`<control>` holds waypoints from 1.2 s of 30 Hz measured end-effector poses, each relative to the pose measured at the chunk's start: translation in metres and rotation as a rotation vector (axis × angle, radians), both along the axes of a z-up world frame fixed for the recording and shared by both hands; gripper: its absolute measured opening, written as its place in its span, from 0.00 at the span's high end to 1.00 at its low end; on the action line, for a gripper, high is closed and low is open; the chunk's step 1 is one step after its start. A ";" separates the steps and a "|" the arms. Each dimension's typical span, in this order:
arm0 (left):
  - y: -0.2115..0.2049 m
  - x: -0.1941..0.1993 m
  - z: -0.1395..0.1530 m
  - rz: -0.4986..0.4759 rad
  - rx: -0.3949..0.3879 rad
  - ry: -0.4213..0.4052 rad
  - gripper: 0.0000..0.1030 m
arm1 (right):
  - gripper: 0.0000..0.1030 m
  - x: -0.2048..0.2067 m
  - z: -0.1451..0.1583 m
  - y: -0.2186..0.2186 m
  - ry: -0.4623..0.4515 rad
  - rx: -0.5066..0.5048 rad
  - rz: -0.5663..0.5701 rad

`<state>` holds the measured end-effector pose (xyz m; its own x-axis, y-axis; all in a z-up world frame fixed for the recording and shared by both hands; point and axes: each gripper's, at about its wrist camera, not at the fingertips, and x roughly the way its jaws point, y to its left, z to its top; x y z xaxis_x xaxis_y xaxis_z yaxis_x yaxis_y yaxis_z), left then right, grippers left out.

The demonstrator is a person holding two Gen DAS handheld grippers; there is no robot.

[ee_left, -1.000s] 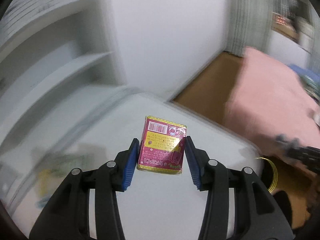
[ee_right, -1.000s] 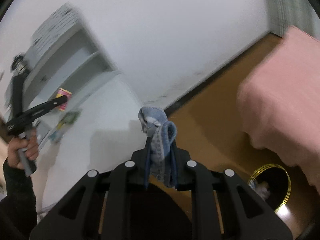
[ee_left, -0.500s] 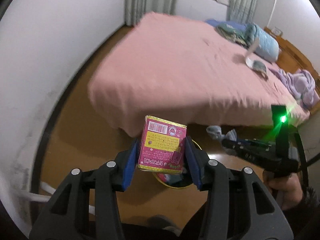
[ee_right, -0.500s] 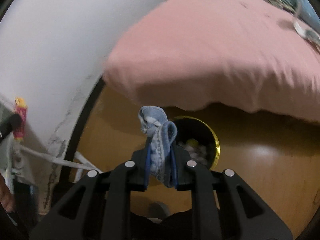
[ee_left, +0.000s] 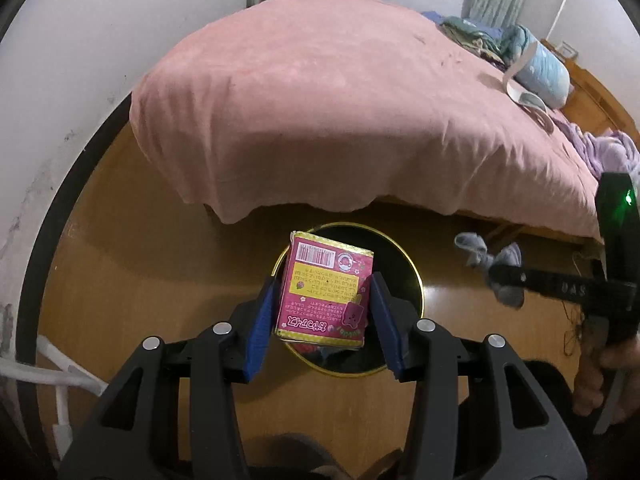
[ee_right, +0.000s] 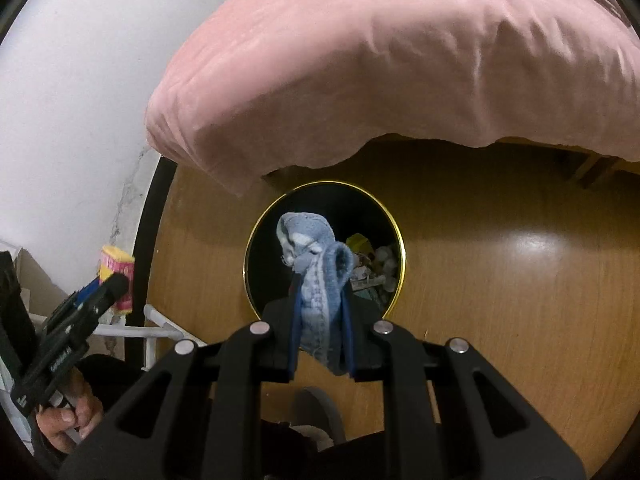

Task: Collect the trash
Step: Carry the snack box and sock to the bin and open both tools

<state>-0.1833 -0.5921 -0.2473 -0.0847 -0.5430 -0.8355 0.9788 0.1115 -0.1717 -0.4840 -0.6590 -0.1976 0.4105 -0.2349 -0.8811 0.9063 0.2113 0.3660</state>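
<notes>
My left gripper is shut on a pink and yellow snack box and holds it above a round black bin with a gold rim on the wooden floor. My right gripper is shut on a crumpled blue cloth and holds it over the same bin, which has trash inside. The right gripper and its cloth show at the right of the left wrist view. The left gripper with the box shows at the left of the right wrist view.
A bed with a pink cover overhangs the floor just behind the bin. A white wall and dark skirting run along the left. White pipes lie low at the left. My feet show below the grippers.
Both grippers swung away from the white desk and shelf to face down at the bin by the bed. They have moved closer over the bin, each still holding its item.
</notes>
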 end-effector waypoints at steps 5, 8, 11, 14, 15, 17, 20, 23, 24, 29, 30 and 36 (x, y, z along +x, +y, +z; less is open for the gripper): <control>-0.005 -0.005 -0.007 0.011 0.018 0.029 0.56 | 0.83 0.004 0.013 0.003 -0.040 -0.031 0.018; -0.002 -0.005 -0.004 0.004 0.014 0.027 0.56 | 0.33 0.008 0.021 0.002 -0.077 -0.053 0.016; 0.000 -0.004 -0.003 0.008 0.015 0.032 0.56 | 0.15 0.006 0.031 0.004 -0.104 -0.100 0.009; 0.000 -0.003 -0.003 0.010 0.011 0.040 0.56 | 0.15 0.008 0.032 0.005 -0.102 -0.098 -0.001; 0.000 -0.004 -0.002 0.007 0.010 0.039 0.56 | 0.15 0.008 0.032 0.006 -0.101 -0.096 -0.005; 0.001 -0.004 -0.001 0.002 0.008 0.036 0.56 | 0.15 0.009 0.032 0.006 -0.097 -0.094 -0.011; -0.002 -0.007 -0.002 -0.011 0.014 0.051 0.56 | 0.15 0.008 0.032 0.005 -0.095 -0.096 -0.028; -0.009 -0.011 -0.001 -0.002 0.009 0.053 0.22 | 0.15 0.005 0.034 0.005 -0.100 -0.102 -0.039; -0.008 -0.012 0.002 0.011 -0.016 0.039 0.18 | 0.15 0.004 0.036 0.005 -0.101 -0.105 -0.041; -0.005 -0.007 0.004 0.021 -0.011 0.062 0.18 | 0.15 0.004 0.043 0.009 -0.109 -0.123 -0.042; -0.004 -0.006 0.005 0.021 -0.009 0.060 0.18 | 0.15 0.006 0.046 0.009 -0.111 -0.127 -0.035; 0.034 0.003 0.051 0.026 -0.045 -0.059 0.10 | 0.15 0.033 0.084 0.014 -0.095 -0.211 0.024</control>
